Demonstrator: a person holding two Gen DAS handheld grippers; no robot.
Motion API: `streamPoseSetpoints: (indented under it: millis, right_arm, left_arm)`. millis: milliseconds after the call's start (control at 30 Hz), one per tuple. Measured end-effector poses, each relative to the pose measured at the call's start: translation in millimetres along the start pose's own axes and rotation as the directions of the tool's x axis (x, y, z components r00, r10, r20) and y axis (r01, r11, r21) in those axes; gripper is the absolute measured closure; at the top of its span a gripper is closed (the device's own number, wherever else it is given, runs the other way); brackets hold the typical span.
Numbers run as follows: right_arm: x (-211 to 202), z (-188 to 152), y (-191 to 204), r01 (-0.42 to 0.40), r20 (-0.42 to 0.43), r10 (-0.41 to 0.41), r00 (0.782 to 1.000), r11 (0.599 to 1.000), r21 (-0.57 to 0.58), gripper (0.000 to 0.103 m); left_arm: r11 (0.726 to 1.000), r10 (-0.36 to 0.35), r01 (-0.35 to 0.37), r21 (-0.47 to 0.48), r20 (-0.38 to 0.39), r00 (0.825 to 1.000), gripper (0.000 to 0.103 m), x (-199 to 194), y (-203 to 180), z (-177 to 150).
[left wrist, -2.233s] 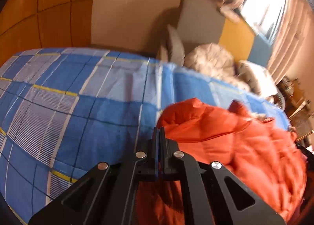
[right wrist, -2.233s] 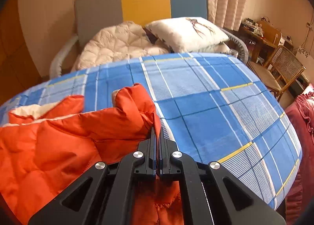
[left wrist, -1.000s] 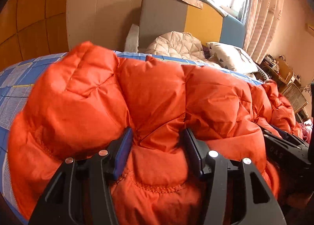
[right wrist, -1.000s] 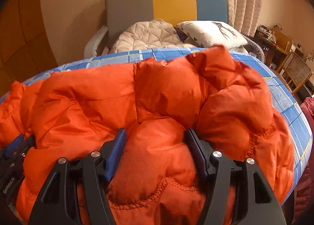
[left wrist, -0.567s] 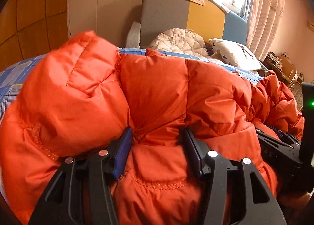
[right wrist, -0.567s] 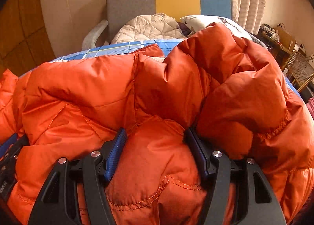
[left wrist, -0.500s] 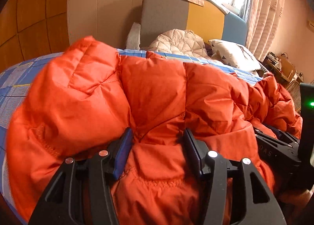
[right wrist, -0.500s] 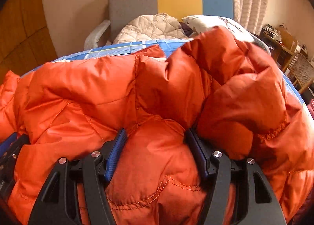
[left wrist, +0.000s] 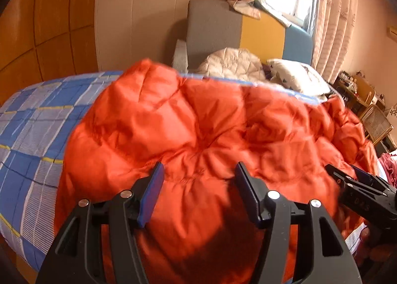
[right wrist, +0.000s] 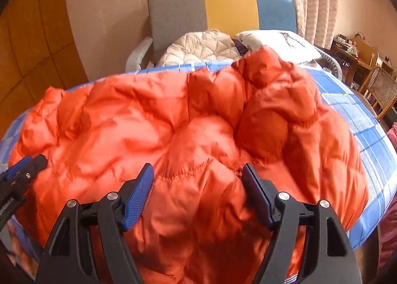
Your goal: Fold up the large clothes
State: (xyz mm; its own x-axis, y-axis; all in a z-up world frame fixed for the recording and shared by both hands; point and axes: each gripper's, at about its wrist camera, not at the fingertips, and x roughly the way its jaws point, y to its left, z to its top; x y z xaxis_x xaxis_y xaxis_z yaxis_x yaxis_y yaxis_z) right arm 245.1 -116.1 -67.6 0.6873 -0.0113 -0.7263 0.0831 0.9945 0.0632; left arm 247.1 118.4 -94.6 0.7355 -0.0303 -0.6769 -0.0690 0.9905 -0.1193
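A puffy orange quilted jacket (left wrist: 203,130) lies in a heap across the blue checked bedspread (left wrist: 34,120); it also fills the right wrist view (right wrist: 173,130). My left gripper (left wrist: 198,175) is open, its blue pads (left wrist: 151,192) spread wide at the jacket's near edge. My right gripper (right wrist: 197,172) is open the same way over the near hem. Each gripper shows at the edge of the other's view: the right one (left wrist: 359,192), the left one (right wrist: 17,175).
A grey, yellow and blue headboard (right wrist: 223,11) stands behind the bed, with a cream quilted cushion (right wrist: 201,46) and a white pillow (right wrist: 278,43) in front of it. A wicker chair (right wrist: 379,90) and cluttered desk (right wrist: 352,48) are at right. Wood panelling (left wrist: 37,23) lines the left wall.
Both grippers have opened wider and let go of the jacket. The jacket has dropped and spread flatter on the bed, showing more bedspread on both sides.
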Motion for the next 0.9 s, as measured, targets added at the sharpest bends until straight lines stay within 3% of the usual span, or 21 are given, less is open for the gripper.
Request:
streamPoseSetpoints:
  millis: [233, 500, 633, 733, 900]
  right_arm:
    - [21, -4, 5, 0.038, -0.039, -0.039, 0.998, 0.999, -0.020, 0.029]
    - [-40, -15, -36, -0.083, 0.016, 0.082, 0.997, 0.987, 0.139, 0.027]
    - [-61, -36, -72, -0.112, 0.019, 0.111, 0.994, 0.948, 0.297, 0.027]
    - [-69, -57, -99, -0.130, 0.013, 0.137, 0.990, 0.898, 0.421, 0.027]
    - [-47, -79, -124, -0.157, -0.012, 0.200, 0.980, 0.808, 0.568, 0.027]
  left_arm:
    - [0.999, -0.005, 0.004, -0.041, -0.018, 1.000, 0.044, 13, 10, -12]
    - [0.999, -0.005, 0.006, -0.048, 0.028, 1.000, 0.042, -15, 13, -14]
    - [0.998, 0.001, 0.002, -0.055, 0.052, 0.999, 0.042, -27, 18, -17]
    - [0.998, 0.003, 0.000, -0.058, 0.056, 0.998, 0.042, -31, 20, -22]
    - [0.997, 0.007, -0.004, -0.072, 0.048, 0.999, 0.042, -30, 23, -33]
